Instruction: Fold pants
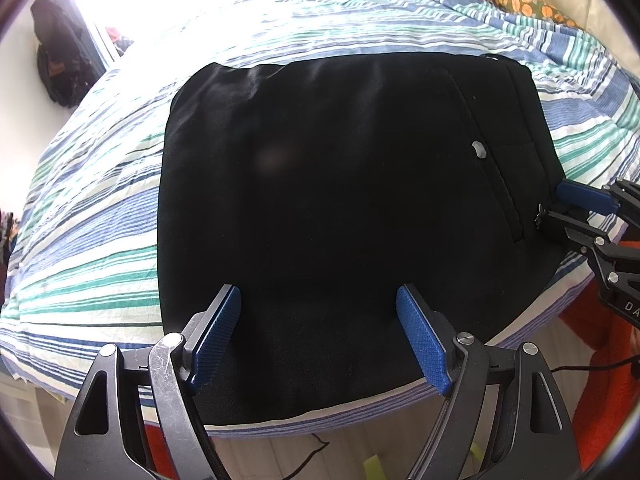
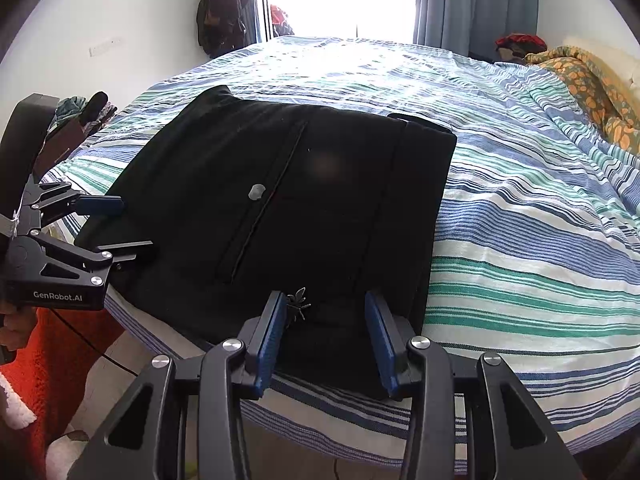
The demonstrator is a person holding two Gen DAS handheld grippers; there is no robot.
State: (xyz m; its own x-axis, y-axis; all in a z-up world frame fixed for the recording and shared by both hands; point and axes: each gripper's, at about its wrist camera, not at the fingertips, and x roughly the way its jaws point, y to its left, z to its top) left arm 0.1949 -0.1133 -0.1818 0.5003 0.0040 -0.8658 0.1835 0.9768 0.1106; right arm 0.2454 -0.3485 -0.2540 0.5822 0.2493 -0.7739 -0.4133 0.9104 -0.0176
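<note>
The black pants (image 1: pixel 320 200) lie folded into a rough rectangle on the striped bed, with a pocket seam and a small grey button (image 1: pixel 478 149) facing up. They also show in the right wrist view (image 2: pixel 280 208). My left gripper (image 1: pixel 319 304) is open, its blue pads just above the pants' near edge, holding nothing. My right gripper (image 2: pixel 326 304) is open at the near waistband edge beside a small metal zipper charm (image 2: pixel 297 305). The right gripper also shows at the right in the left wrist view (image 1: pixel 554 204), and the left gripper at the left in the right wrist view (image 2: pixel 134 224).
The striped blue, green and white bedspread (image 2: pixel 520 220) covers the bed. An orange-patterned blanket (image 2: pixel 592 88) lies at the far right. Dark clothes hang on the wall (image 2: pixel 220 12) by the bright window. An orange rug (image 2: pixel 60 340) and a cable lie on the floor.
</note>
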